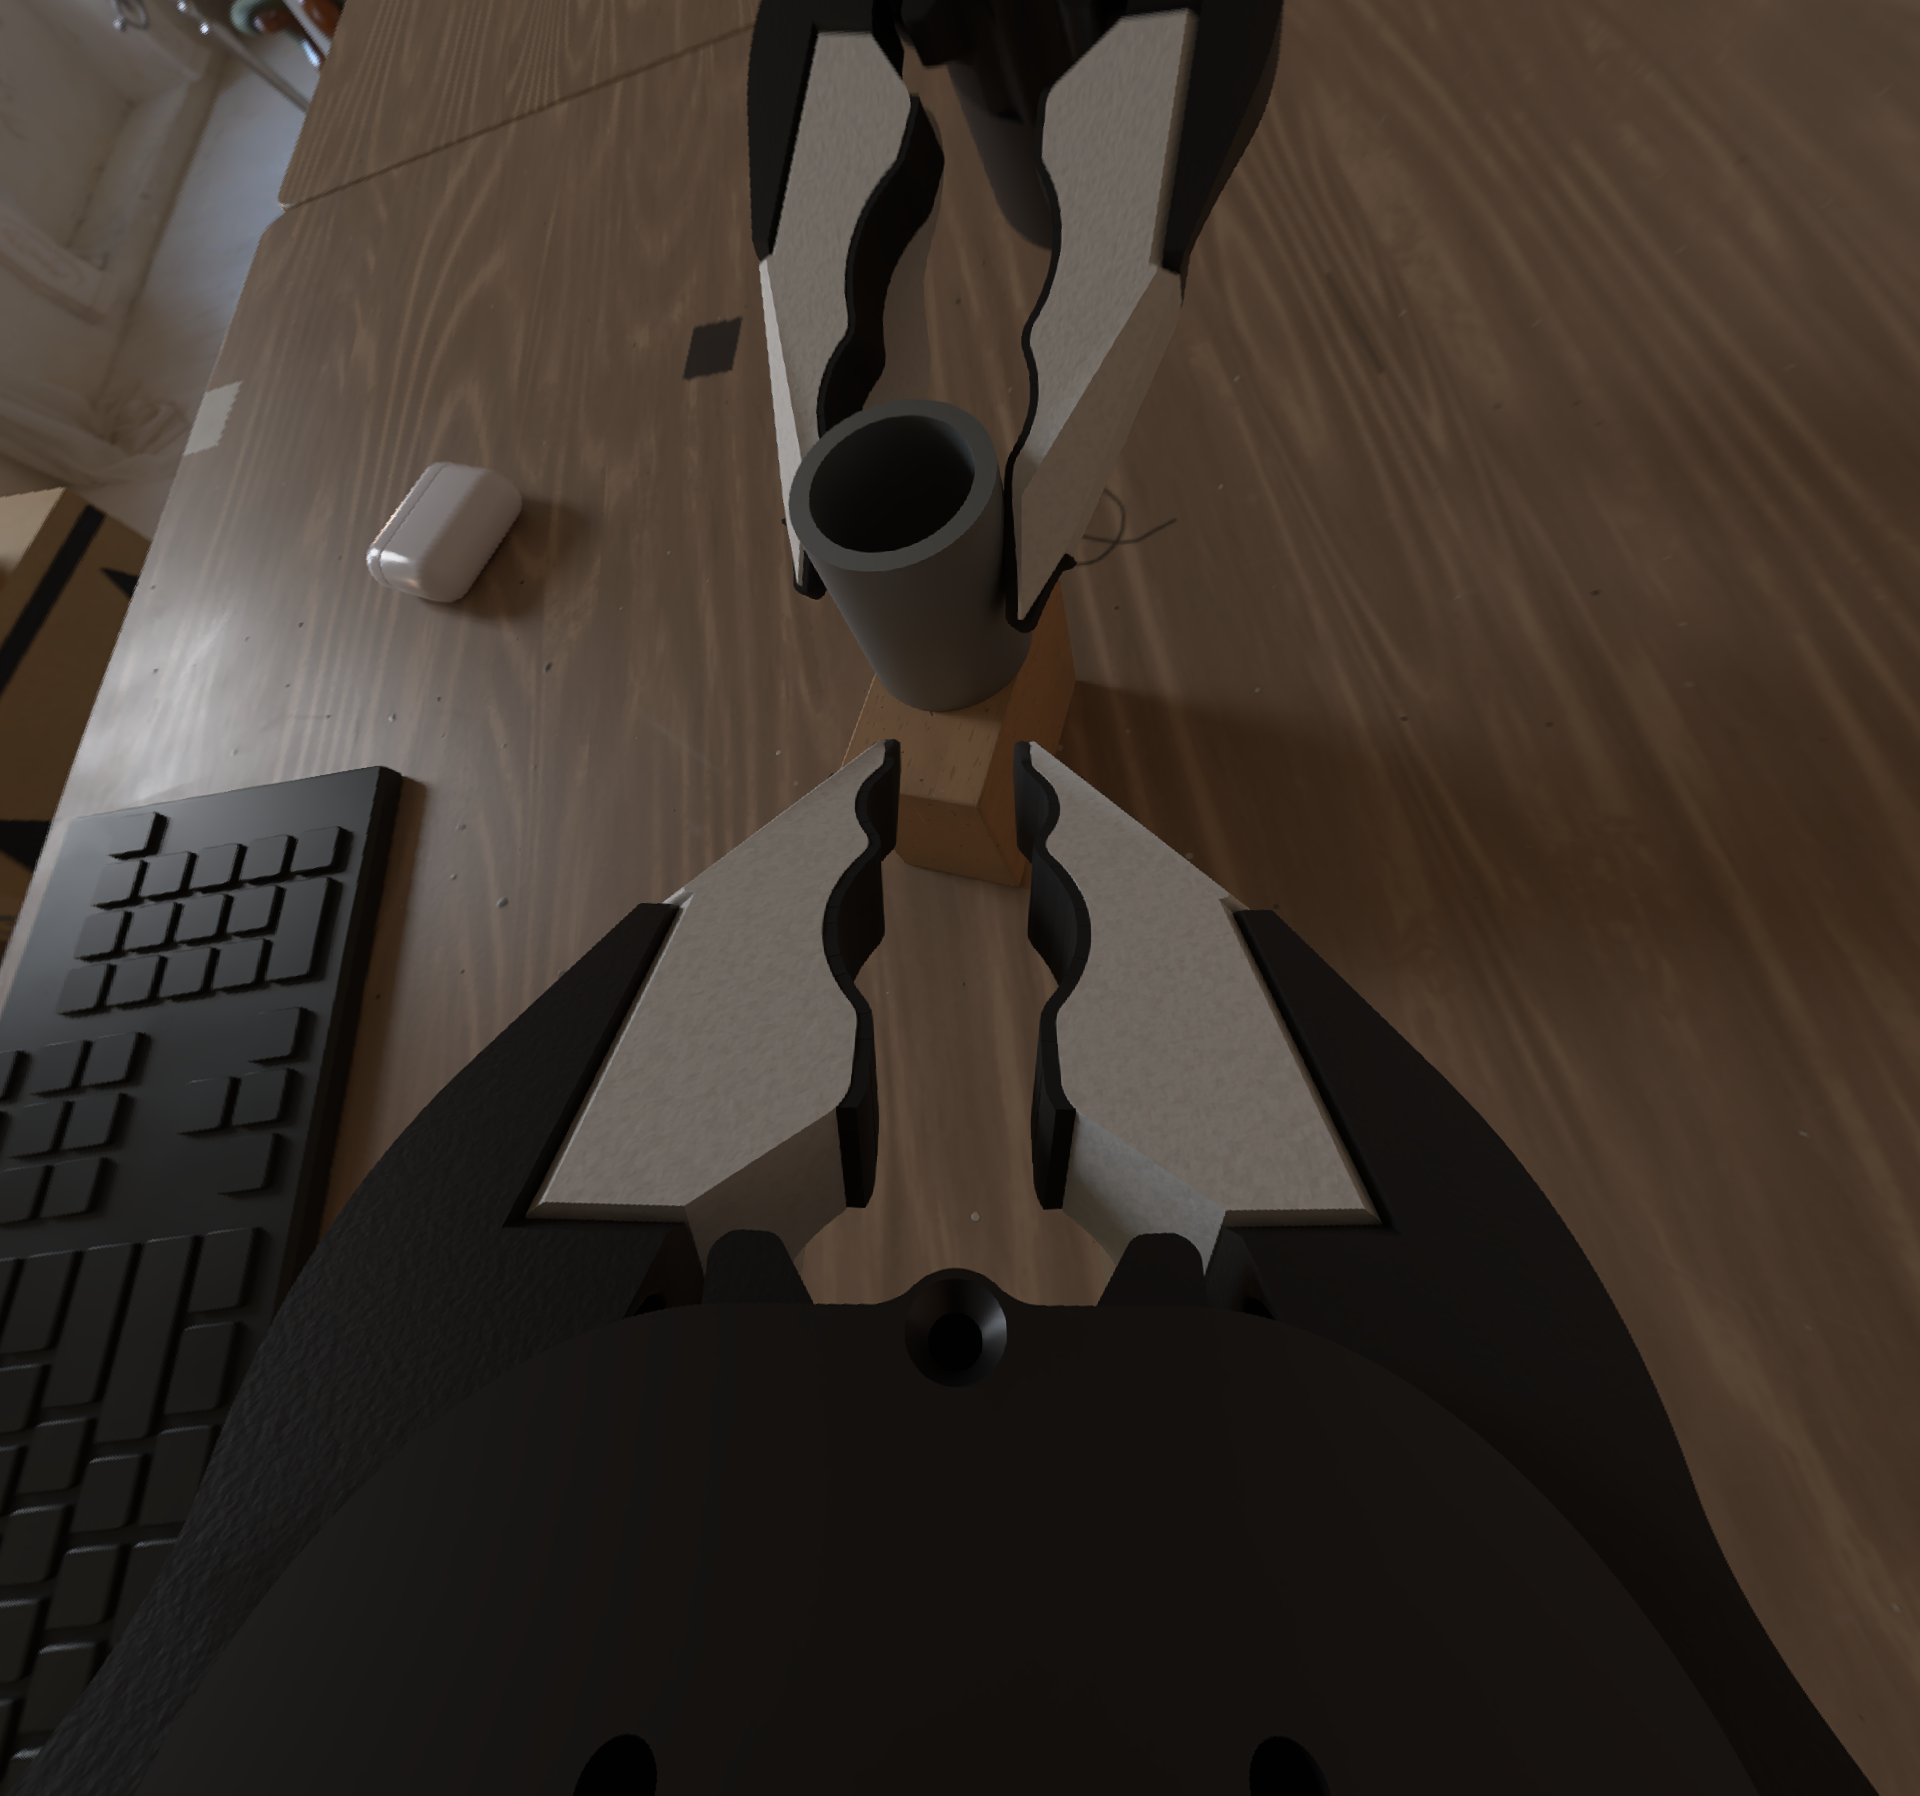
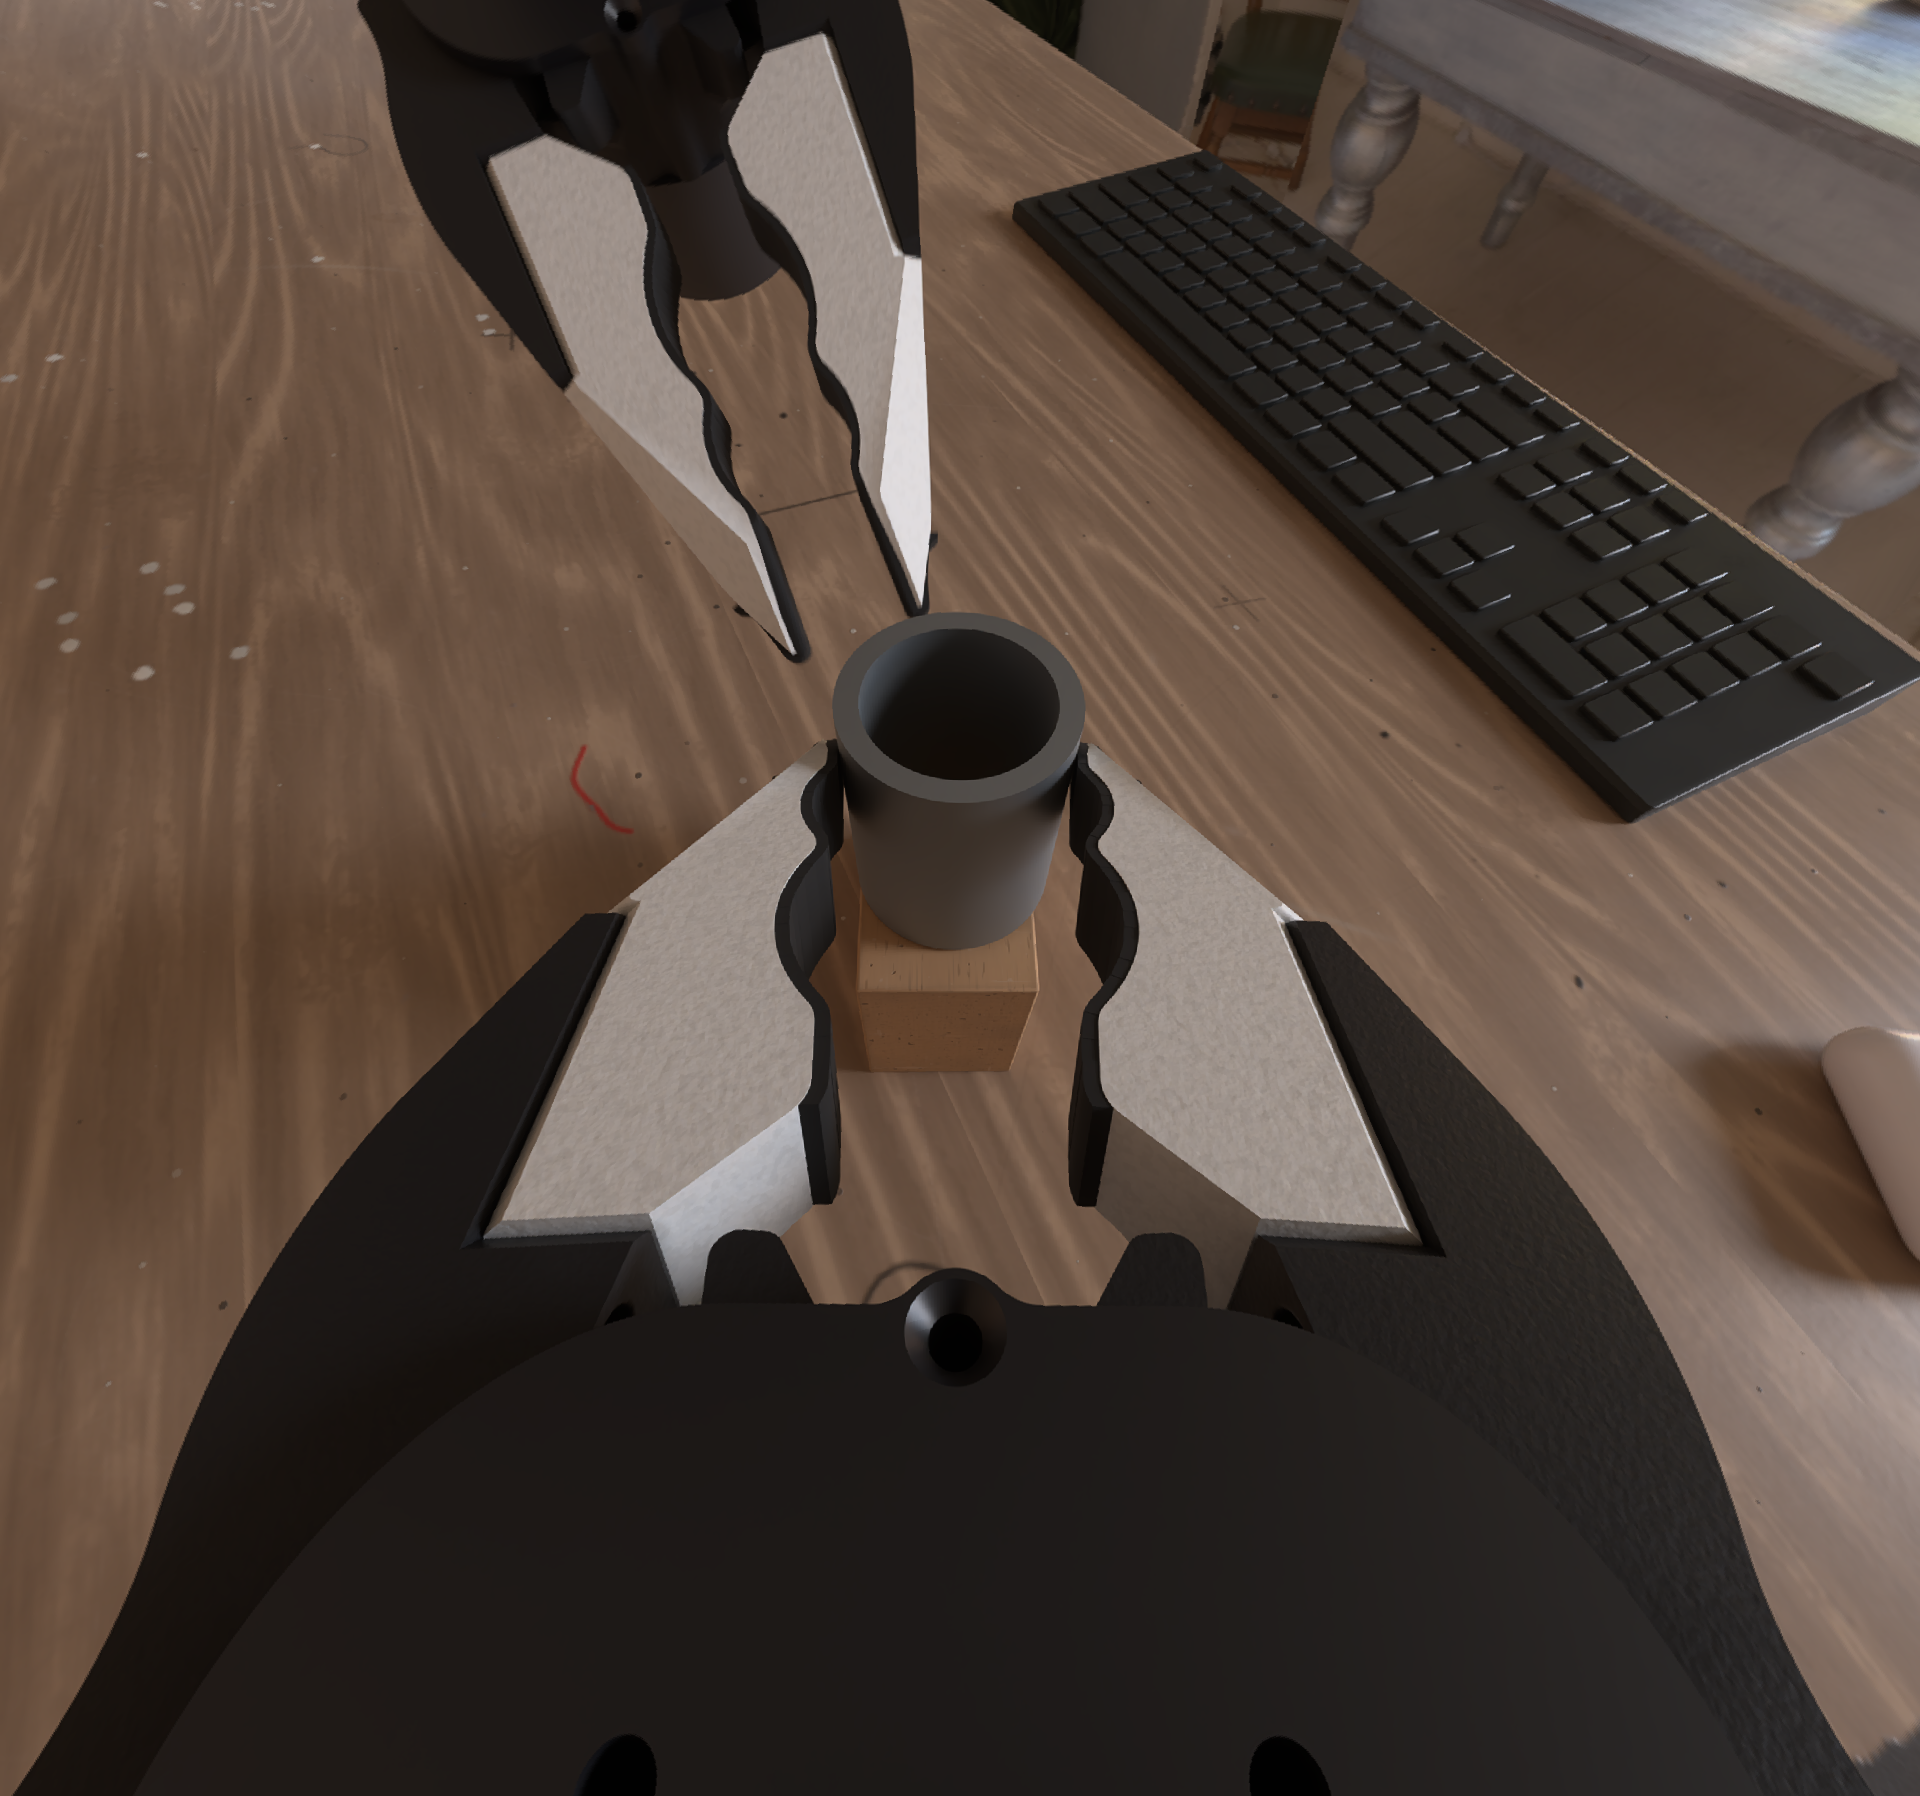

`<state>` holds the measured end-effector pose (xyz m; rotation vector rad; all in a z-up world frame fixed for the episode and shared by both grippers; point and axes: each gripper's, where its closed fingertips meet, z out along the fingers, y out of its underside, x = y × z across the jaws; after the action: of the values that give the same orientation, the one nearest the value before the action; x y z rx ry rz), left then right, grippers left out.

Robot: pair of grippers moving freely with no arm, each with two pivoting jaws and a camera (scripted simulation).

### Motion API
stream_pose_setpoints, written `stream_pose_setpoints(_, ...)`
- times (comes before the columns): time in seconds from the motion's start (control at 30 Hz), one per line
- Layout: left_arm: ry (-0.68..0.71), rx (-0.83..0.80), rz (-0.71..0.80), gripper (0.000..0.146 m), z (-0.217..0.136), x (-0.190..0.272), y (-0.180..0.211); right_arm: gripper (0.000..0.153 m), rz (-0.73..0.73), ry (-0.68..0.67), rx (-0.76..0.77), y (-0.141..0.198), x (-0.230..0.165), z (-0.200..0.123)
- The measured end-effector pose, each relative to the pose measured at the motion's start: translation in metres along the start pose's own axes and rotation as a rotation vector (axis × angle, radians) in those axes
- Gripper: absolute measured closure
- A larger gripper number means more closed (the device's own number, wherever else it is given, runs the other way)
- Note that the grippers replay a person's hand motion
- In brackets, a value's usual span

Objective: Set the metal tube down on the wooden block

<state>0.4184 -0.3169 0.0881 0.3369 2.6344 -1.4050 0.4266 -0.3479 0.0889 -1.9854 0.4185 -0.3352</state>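
Right claw (image 2: pixel 956 801) gripping tube (image 2: pixel 951 811) — wooden desk (image 2: pixel 312 811)

Both of my tongs are built alike. On the left tongs (image 1: pixel 956 759) I see a broad matte-black body with a rounded, dome-like housing, faintly pebbled along its flanks. A single countersunk screw hole sits at the centre of the housing's front edge, and two round holes show near the bottom. Two black arms fan outward, each carrying a pale off-white finger (image 1: pixel 727 1019) with a grainy, felt-like face that tapers to a point. Black rubbery strips with a wavy, scalloped profile line the inner edges. The right tongs (image 2: pixel 956 790) show the same black shell, the same screw hole, the same whitish fingers (image 2: pixel 1205 1019) and wavy black liners.
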Motion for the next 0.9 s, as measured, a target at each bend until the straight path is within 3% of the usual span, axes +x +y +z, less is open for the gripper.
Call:
stream_pose_setpoints(0.2, -0.009, 0.023, -0.02, 0.136, 0.011, 0.004, -0.007, 0.109, -0.011, 0.01, -0.009, 0.0, 0.0, 0.0)
stream_pose_setpoints(0.53, 0.091, 0.083, -0.139, 0.141, 0.012, 0.007, -0.009, 0.109, -0.049, 0.008, 0.005, -0.001, -0.002, 0.0)
stream_pose_setpoints(0.8, 0.032, 0.027, 0.01, 0.14, 0.009, 0.004, -0.009, 0.109, -0.04, 0.019, -0.015, -0.002, 0.0, 0.002)
stream_pose_setpoints(0.9, -0.007, 0.022, 0.048, 0.127, -0.008, 0.0, -0.01, 0.109, -0.015, 0.014, 0.004, -0.001, 0.001, 0.002)
